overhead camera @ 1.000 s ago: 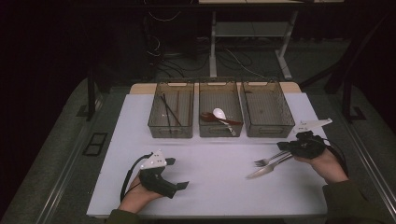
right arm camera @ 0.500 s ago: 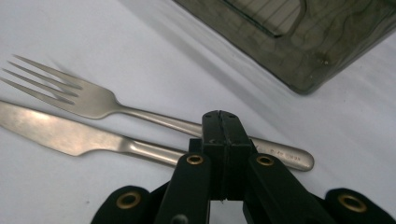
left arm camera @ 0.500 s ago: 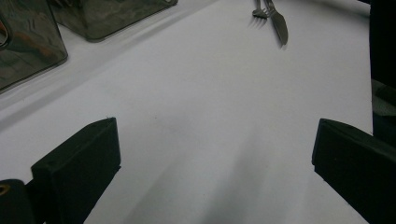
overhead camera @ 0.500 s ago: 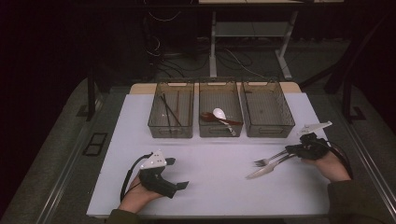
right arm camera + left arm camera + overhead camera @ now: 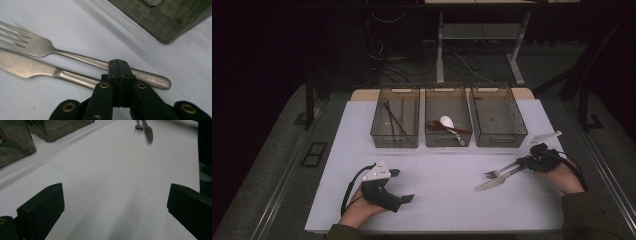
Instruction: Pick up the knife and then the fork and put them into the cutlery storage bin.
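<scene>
In the lower left of the high view, the left tongs [image 5: 404, 186] are resting on the white table [image 5: 437, 200] with jaws standing wide apart and nothing between them; in the left gripper view the bare table is lying between the two black pads. In the lower right of the high view, the right tongs [image 5: 526, 162] are sitting pressed shut, jaw against jaw, just above the handles of a fork [image 5: 501, 170] and a knife [image 5: 495, 180]. In the right gripper view the closed tip [image 5: 119, 71] is covering part of the knife [image 5: 30, 67] handle and touching or nearly touching the fork [image 5: 37, 46] handle; nothing seems to be clamped between the pads, though the tip is hiding the knife handle beneath it.

The fork and knife are lying side by side, almost touching, pointing toward the middle of the frame. Farther back, three trays are standing in a row: the left tray [image 5: 395, 142] holding dark sticks, the middle tray [image 5: 448, 141] holding spoons, the right tray [image 5: 500, 141] looking empty.

What could go wrong: with the two pieces lying so close, opening and closing here may be catching both handles at once, or nudging one aside. The handles are thin, smooth and flat on the table, so the pads may be sliding off, or the piece may be swinging down and slipping out on the way to a tray.
</scene>
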Available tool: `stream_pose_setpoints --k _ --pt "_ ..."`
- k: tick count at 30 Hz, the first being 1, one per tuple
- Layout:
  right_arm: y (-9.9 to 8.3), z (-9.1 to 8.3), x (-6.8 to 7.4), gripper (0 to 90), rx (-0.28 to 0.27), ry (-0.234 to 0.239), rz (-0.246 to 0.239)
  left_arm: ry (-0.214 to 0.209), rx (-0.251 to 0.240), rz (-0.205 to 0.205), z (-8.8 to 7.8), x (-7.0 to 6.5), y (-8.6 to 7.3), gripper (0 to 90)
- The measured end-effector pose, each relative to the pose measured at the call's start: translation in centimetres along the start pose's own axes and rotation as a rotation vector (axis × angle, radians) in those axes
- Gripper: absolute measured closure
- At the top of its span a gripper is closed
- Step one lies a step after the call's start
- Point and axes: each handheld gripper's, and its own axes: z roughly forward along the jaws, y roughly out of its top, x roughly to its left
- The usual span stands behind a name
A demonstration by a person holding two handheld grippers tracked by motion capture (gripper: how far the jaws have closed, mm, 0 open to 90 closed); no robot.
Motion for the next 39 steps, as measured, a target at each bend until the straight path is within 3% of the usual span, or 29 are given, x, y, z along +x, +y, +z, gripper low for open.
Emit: stream_pose_setpoints --k 11,21,39 --pt "-0.3 -0.3 0.5 89.6 0.043 0.010 -0.012 -0.003 -0.003 0.000 0.1 0.0 0.0 0.4" --pt "-0.7 -1.0 1.5 89.7 0.101 0.043 -0.064 -0.005 -0.003 0.002 0.1 -0.1 0.1 0.4" --pt "-1.2 -1.9 3.7 89.7 0.199 0.181 -0.183 -0.007 -0.002 0.002 0.1 -0.1 0.1 0.5"
